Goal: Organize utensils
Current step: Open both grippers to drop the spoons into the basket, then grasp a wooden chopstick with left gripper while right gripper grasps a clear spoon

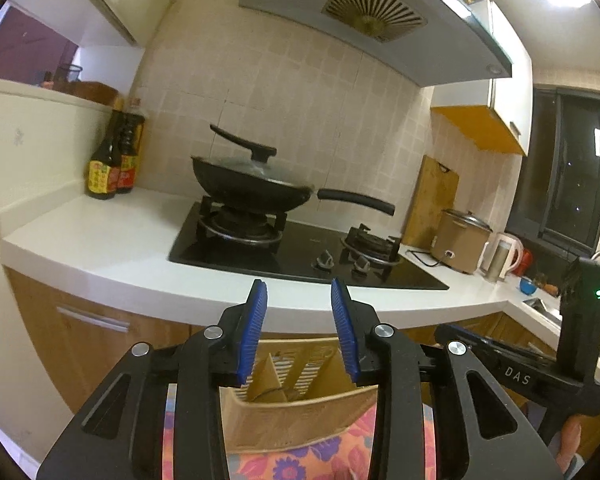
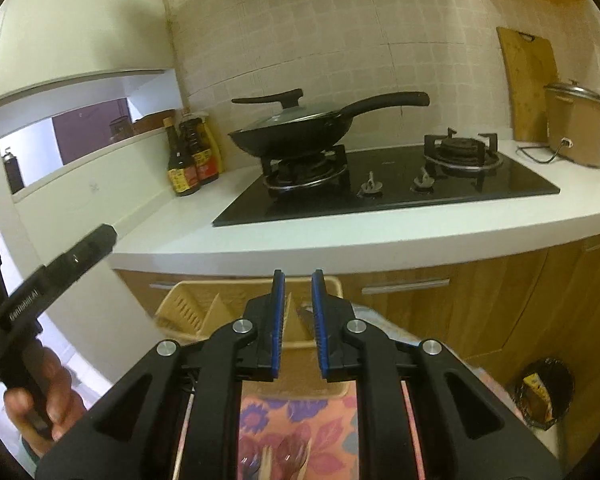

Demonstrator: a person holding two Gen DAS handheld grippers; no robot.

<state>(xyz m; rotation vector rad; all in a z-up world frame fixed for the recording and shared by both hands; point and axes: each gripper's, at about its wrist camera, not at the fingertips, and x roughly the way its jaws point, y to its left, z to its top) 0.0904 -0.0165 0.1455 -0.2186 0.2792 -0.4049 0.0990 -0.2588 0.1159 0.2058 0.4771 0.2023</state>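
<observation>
A beige slotted utensil basket (image 1: 296, 408) stands on a floral cloth (image 1: 300, 462) right below my left gripper (image 1: 299, 290), which is open and empty. The basket also shows in the right wrist view (image 2: 188, 308), under and behind my right gripper (image 2: 298, 276), which is open with a narrow gap and empty. Several utensils (image 2: 276, 460) lie blurred on the cloth (image 2: 332, 436) beneath the right gripper. A dark utensil (image 2: 306, 314) lies by the basket's right edge.
A white counter (image 1: 112, 248) carries a black gas hob (image 1: 300, 256) with a lidded wok (image 1: 252, 184), sauce bottles (image 1: 112, 160), a rice cooker (image 1: 462, 240) and a kettle (image 1: 502, 256). Wooden cabinets (image 2: 500, 300) stand below. A bin (image 2: 544, 392) sits on the floor at right.
</observation>
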